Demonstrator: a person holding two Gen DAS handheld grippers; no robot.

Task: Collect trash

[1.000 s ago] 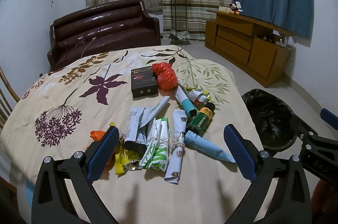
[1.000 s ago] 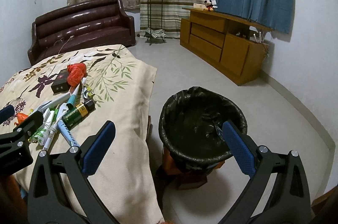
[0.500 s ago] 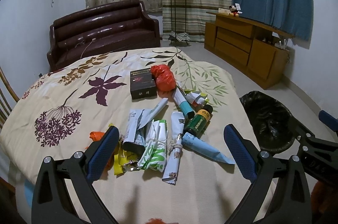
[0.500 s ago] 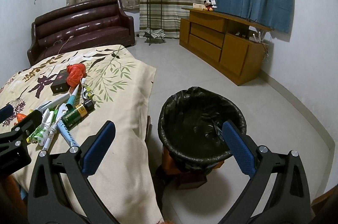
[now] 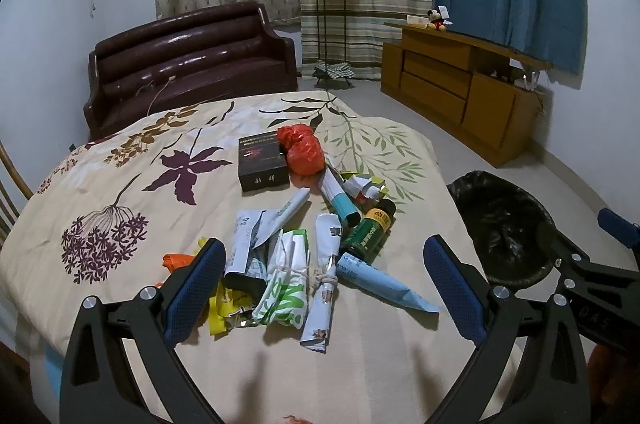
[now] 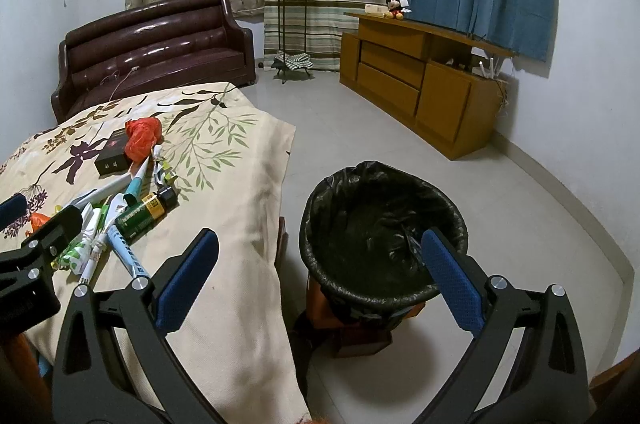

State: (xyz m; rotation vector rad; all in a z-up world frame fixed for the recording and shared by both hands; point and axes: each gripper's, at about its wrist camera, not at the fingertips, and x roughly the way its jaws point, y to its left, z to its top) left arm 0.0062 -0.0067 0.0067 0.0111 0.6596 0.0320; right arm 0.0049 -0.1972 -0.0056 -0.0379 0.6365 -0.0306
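a heap of trash (image 5: 304, 244), wrappers, tubes, a green bottle (image 5: 370, 230) and a black box (image 5: 262, 163), lies on the floral bedspread (image 5: 120, 183). the left gripper (image 5: 320, 280) hovers over it, fingers spread wide, empty. the right gripper (image 6: 320, 272) gapes empty above the black-lined bin (image 6: 380, 236) beside the bed.

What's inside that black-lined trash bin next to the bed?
The trash bin shows only its crumpled black liner; no trash is visible in it. Its very bottom is dark, and the right gripper, open above the near rim, hides a little.
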